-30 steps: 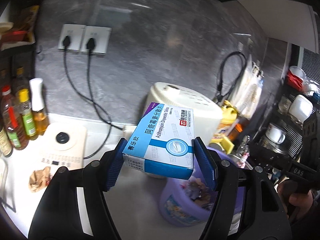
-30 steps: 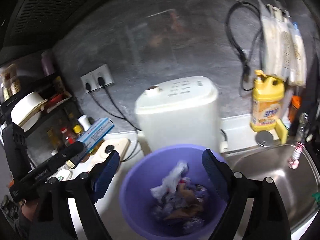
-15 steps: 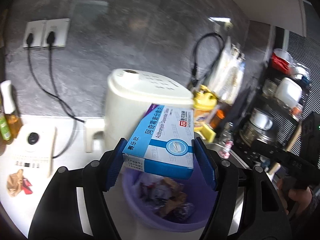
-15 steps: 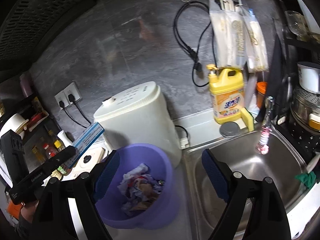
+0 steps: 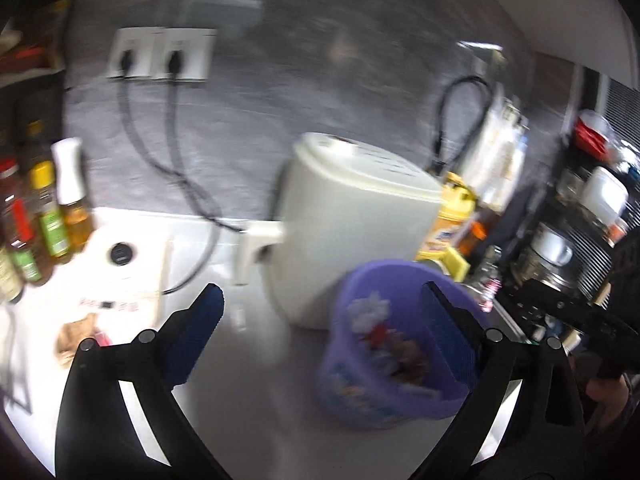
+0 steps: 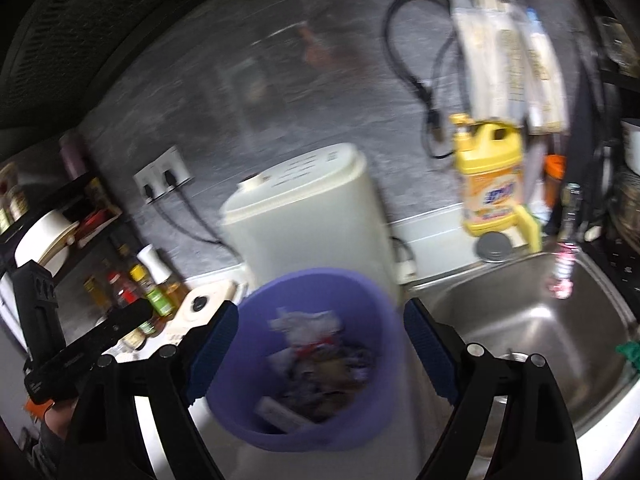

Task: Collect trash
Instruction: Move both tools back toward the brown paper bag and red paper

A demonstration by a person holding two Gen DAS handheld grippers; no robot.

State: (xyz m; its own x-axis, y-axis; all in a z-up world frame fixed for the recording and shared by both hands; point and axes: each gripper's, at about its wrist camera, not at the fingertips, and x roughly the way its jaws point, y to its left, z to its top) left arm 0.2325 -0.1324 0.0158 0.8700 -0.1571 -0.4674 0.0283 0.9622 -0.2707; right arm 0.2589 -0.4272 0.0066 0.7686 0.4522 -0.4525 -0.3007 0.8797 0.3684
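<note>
A purple trash bin (image 5: 384,360) full of crumpled waste stands on the white counter beside a cream appliance (image 5: 352,224). My left gripper (image 5: 320,340) is open and empty, to the left of the bin. My right gripper (image 6: 316,352) is open, its jaws straddling the bin (image 6: 312,356) from above. A white box end (image 6: 280,410) lies among the trash in the bin. A crumpled brown wrapper (image 5: 76,336) lies on the counter at the left.
Sauce bottles (image 5: 44,216) line the left edge. A white scale (image 5: 124,268) sits by the wall sockets' cables. A steel sink (image 6: 520,332) lies to the right of the bin, with a yellow detergent jug (image 6: 492,188) behind it.
My left gripper has opened and the blue medicine box is gone from it. The left view has swung back left and the bin now sits to its right.
</note>
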